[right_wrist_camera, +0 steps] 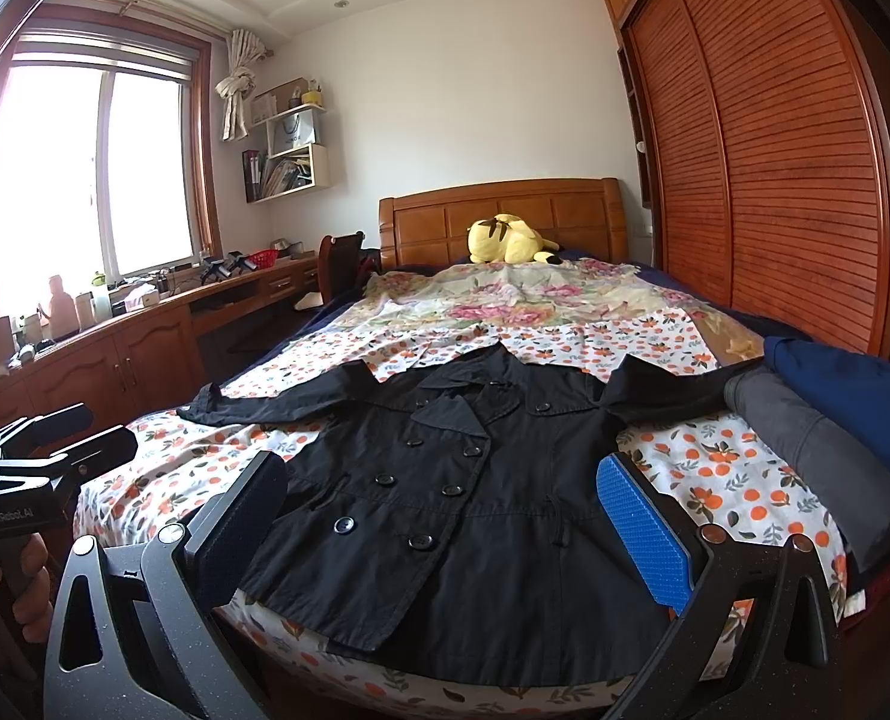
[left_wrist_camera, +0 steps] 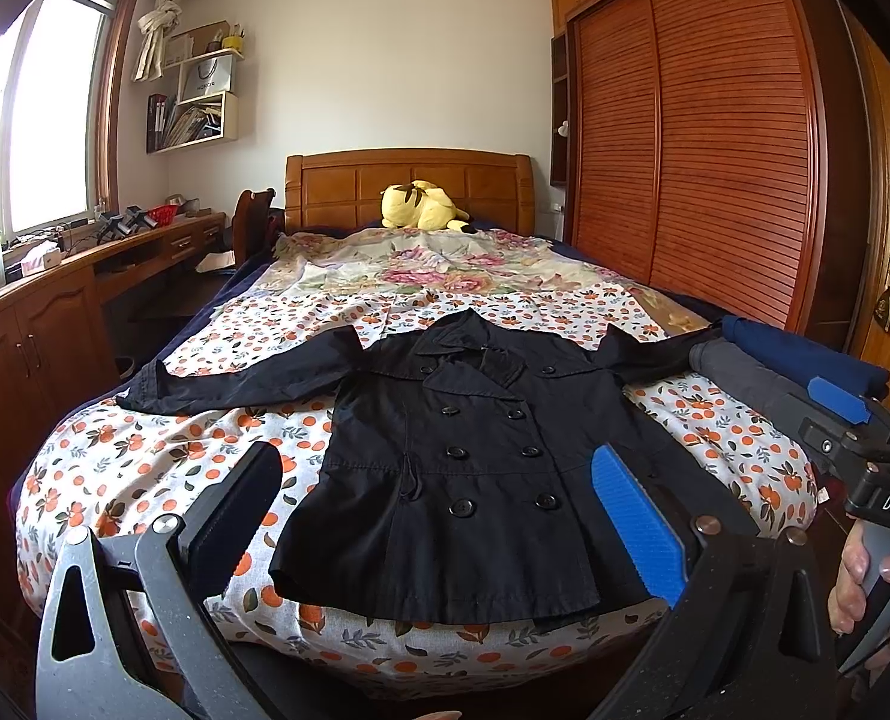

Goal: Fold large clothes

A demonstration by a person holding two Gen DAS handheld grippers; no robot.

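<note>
While both claws, left claw point(left_wrist_camera: 438, 516) and right claw point(right_wrist_camera: 445, 516), hover wide and empty at the bed's point(left_wrist_camera: 114, 468) foot edge, the black coat point(left_wrist_camera: 475, 468) lies flat; pinch each sleeve near its cuff first.

Black tongs point(left_wrist_camera: 445, 516) with blue ribbed pad, silver pivot screws, grey speckled arms, white "DAS" lettering

Bed point(left_wrist_camera: 114, 468) w/ orange-print sheet is carrying a black coat point(left_wrist_camera: 475, 468), lying flat near the foot edge, sleeves spread. Folded clothes point(right_wrist_camera: 835, 420) are sitting at the right edge; yellow plush point(left_wrist_camera: 423, 207) is lying by the headboard.
</note>
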